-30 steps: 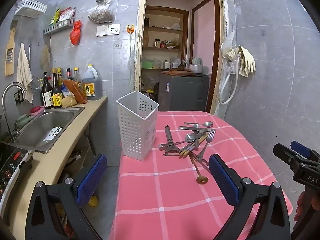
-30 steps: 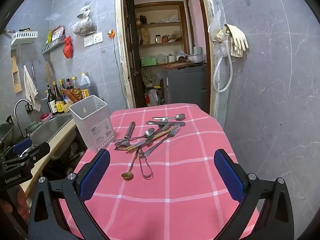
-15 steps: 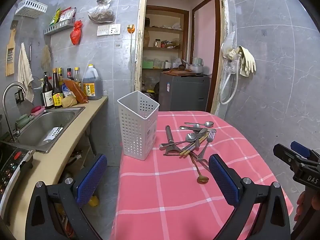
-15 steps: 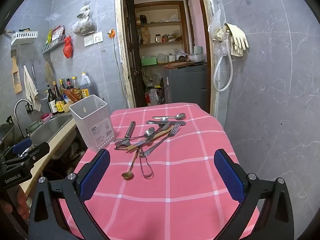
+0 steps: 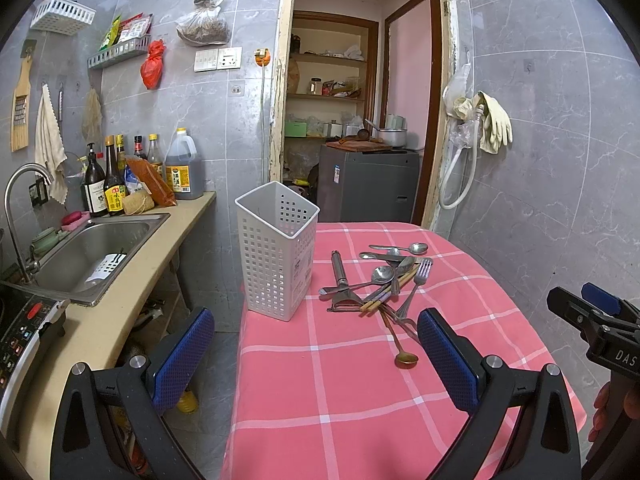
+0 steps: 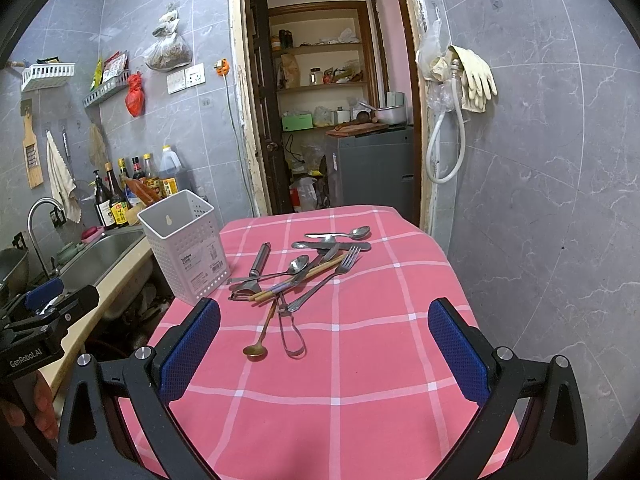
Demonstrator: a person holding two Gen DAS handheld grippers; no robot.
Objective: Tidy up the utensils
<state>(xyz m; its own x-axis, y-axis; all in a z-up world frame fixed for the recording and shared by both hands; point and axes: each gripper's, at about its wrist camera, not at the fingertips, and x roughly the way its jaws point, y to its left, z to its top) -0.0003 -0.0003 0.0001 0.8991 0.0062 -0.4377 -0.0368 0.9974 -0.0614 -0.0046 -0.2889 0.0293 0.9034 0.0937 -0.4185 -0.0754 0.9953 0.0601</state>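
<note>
A white perforated utensil holder (image 5: pixel 278 252) (image 6: pixel 186 246) stands upright and looks empty at the table's left edge. To its right lies a loose pile of utensils (image 5: pixel 382 274) (image 6: pixel 300 265): spoons, a fork (image 5: pixel 420 276) (image 6: pixel 340 266), a peeler (image 5: pixel 340 270) (image 6: pixel 259 260), chopsticks and small tongs. A gold spoon (image 5: pixel 406 359) (image 6: pixel 255 351) points toward me. My left gripper (image 5: pixel 316 344) hovers open over the table's near left part, well short of the pile. My right gripper (image 6: pixel 324 328) is open too, nearer the middle, with nothing between its blue pads.
The pink checked tablecloth (image 5: pixel 360 400) covers a table against the grey tiled wall. A counter with a steel sink (image 5: pixel 92 248) and bottles (image 5: pixel 112 184) runs along the left, with a gap between it and the table. A doorway and a grey cabinet (image 5: pixel 368 184) lie behind.
</note>
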